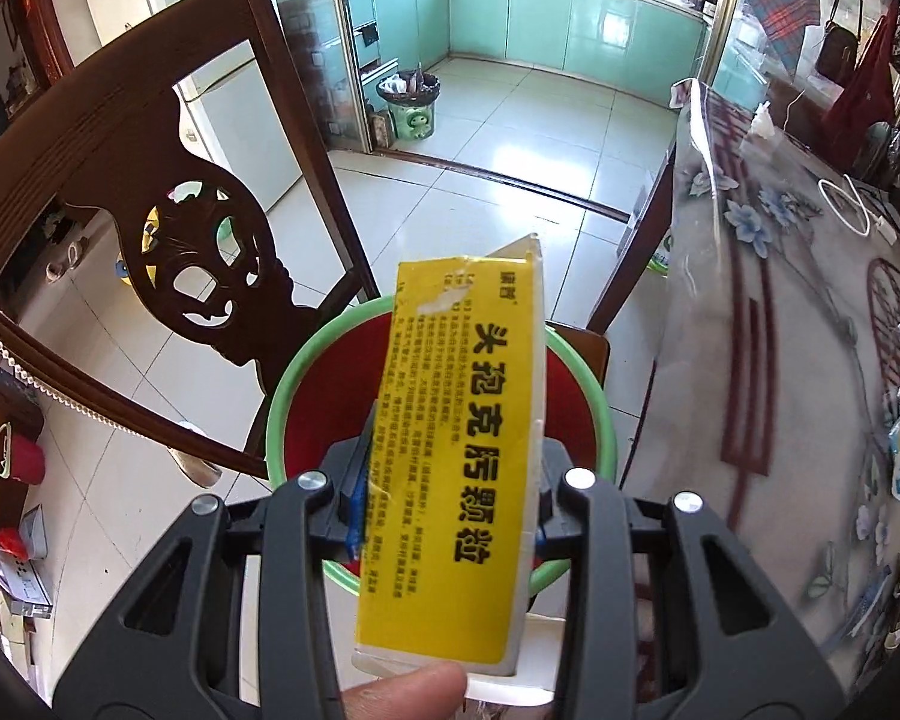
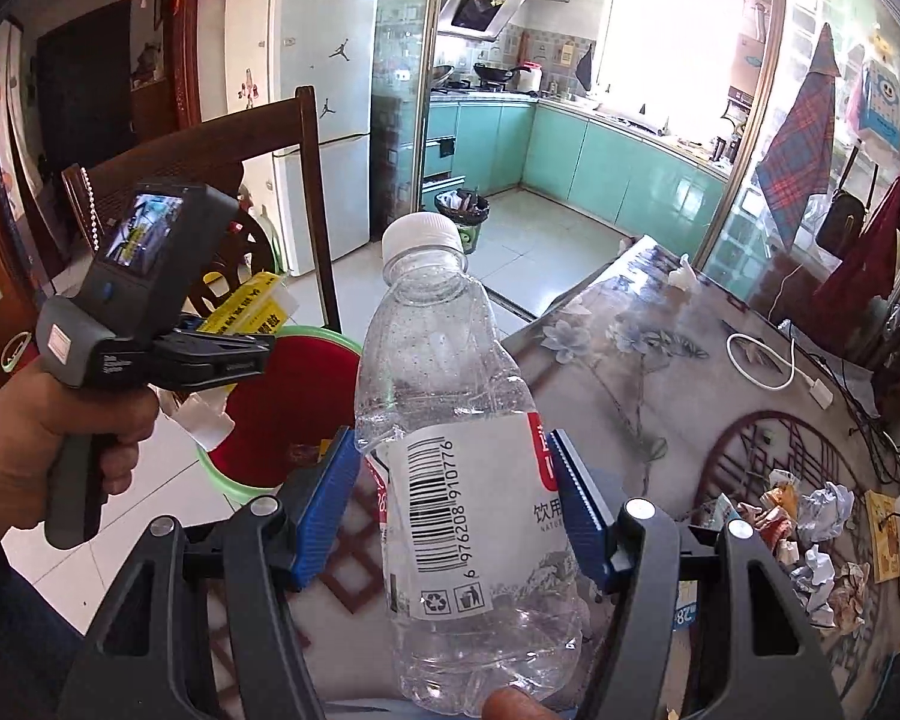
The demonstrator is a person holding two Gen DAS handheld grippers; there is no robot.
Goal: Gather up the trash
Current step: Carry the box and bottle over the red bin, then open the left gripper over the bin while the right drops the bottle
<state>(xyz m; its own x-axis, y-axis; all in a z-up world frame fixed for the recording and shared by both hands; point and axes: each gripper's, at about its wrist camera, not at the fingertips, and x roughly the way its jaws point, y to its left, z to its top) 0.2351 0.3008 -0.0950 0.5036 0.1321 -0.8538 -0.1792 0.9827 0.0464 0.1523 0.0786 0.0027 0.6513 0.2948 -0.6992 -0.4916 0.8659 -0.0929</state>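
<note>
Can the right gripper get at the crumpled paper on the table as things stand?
Probably not yet: the right gripper is shut on the plastic bottle, so its jaws are occupied. The crumpled paper itself lies uncovered on the table.

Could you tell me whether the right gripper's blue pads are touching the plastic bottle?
Touching. In the right wrist view the right gripper has both blue pads pressed against the labelled sides of the plastic bottle, with no gap showing on either side.

Right gripper (image 2: 459, 516) clamped on a clear plastic bottle (image 2: 456, 450) with white cap at twelve o'clock, left gripper (image 2: 240, 354) at nine o'clock gripping a yellow box (image 2: 247, 304) over the green-rimmed red bin (image 2: 282, 408), crumpled wrappers (image 2: 810, 534) on the table (image 2: 630, 360) at three o'clock.
</note>
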